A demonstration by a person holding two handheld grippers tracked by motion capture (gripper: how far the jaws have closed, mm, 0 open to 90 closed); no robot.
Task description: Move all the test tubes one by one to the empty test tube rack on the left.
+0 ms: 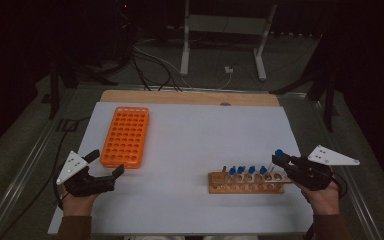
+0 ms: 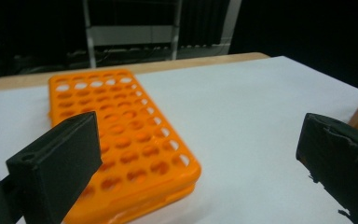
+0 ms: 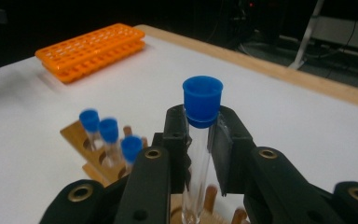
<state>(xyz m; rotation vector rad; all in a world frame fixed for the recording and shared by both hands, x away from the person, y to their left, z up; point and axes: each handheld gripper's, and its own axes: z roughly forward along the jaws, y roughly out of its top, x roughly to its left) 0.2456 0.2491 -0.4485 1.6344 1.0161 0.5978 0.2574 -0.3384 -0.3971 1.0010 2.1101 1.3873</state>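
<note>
1. Two racks sit on the white worktop [image 1: 190, 145] in the high view: an orange tube rack [image 1: 126, 136] at left, a wooden rack [image 1: 246, 182] at right. The right gripper [image 1: 280, 159] holds a blue-capped test tube [image 1: 278, 154] above the wooden rack's right end.
2. Left gripper view: the left gripper [image 2: 200, 158] is spread wide and empty, just beside the orange rack, probably ready to steady it.
3. Right gripper view: jaws pinch the clear tube just under its cap, upright, likely so it drops cleanly into a hole.
</note>
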